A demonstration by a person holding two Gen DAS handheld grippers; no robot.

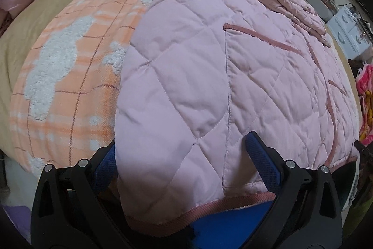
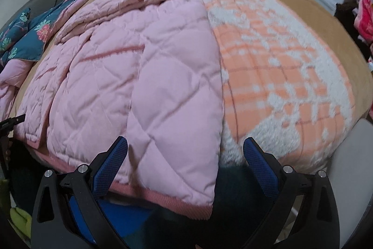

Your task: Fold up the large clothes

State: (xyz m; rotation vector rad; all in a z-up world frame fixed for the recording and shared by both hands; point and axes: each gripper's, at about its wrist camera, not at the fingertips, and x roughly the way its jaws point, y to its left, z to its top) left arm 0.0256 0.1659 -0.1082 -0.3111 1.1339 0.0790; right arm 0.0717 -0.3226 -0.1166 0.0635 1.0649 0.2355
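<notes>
Jacket (image 1: 209,76) lies flat on the bed's blanket (image 1: 70,57). Both grippers, left (image 1: 184,155) and right (image 2: 185,155), gape unclenched astride its hem corners. Pinch deep past the ribbing, lift evenly.

- A pale pink quilted jacket with diamond stitching and darker pink ribbed trim (image 1: 209,76) (image 2: 130,76) lies spread flat on a bed, over an orange-and-white checked fleecy blanket.
- Its ribbed hem hangs at the near edge of the bed.
- One side panel is folded in over the body, leaving a straight folded edge along the blanket.
- A sleeve lies folded across the far upper part, its ribbed cuff showing in the right wrist view.
- Pockets edged in darker trim face up.
</notes>
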